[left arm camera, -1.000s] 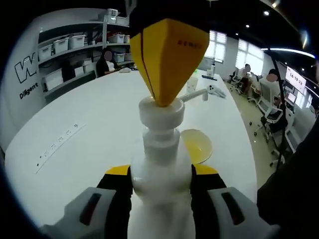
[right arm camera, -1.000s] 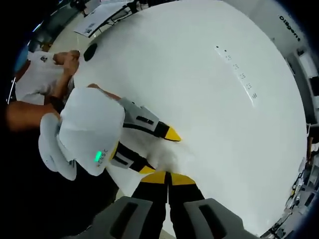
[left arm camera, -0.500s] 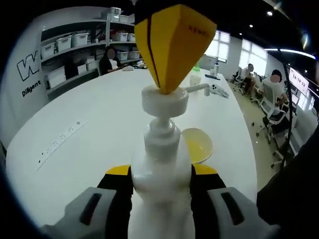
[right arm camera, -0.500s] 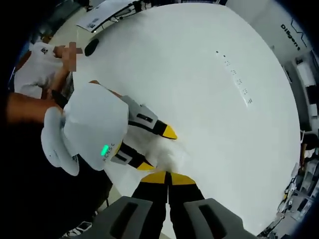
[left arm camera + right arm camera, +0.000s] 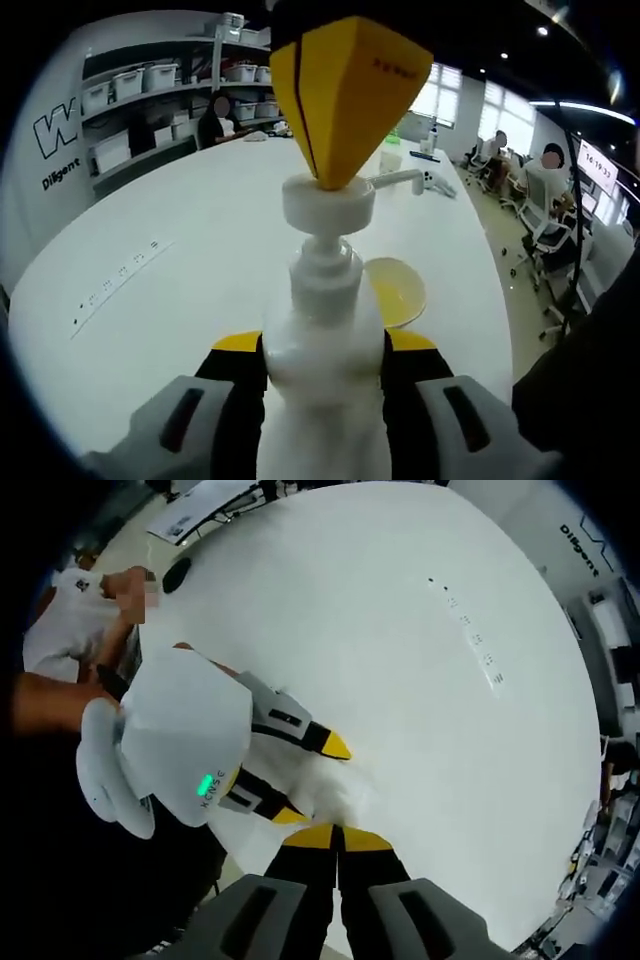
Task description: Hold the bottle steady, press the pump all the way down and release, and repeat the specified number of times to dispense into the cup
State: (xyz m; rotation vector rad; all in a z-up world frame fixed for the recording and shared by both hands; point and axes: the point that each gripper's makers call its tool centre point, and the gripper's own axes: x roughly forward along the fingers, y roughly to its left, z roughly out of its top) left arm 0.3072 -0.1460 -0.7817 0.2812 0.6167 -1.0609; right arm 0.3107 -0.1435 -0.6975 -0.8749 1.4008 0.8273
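In the left gripper view, the left tool (image 5: 323, 362) is clamped on the shoulders of the white bottle (image 5: 323, 385), one yellow-tipped jaw pressed against each side. The bottle stands upright on the white desk (image 5: 180, 250). Its pump (image 5: 328, 200) sits raised, with a stretch of stem visible beneath the cap, and the spout reaches away to the right. The closed yellow tip of the right tool (image 5: 340, 100) rests on top of the pump cap. Just beyond the bottle, to the right, a shallow yellowish cup (image 5: 397, 290) sits on the desk; the spout's end appears to lie beyond it rather than over it, though the fisheye makes that hard to judge.

In the right gripper view, looking down, the right tool (image 5: 337, 838) has its jaws shut together with nothing between them, their tips over the bottle's white top. The left tool's jaws flank the bottle from the left.

The likely trouble lies in the press. The right tool meets the cap on a narrow point, so an off-centre push could slide it off or rock the bottle in the left tool's hold. If the spout is not over the cup, liquid would land on the desk.
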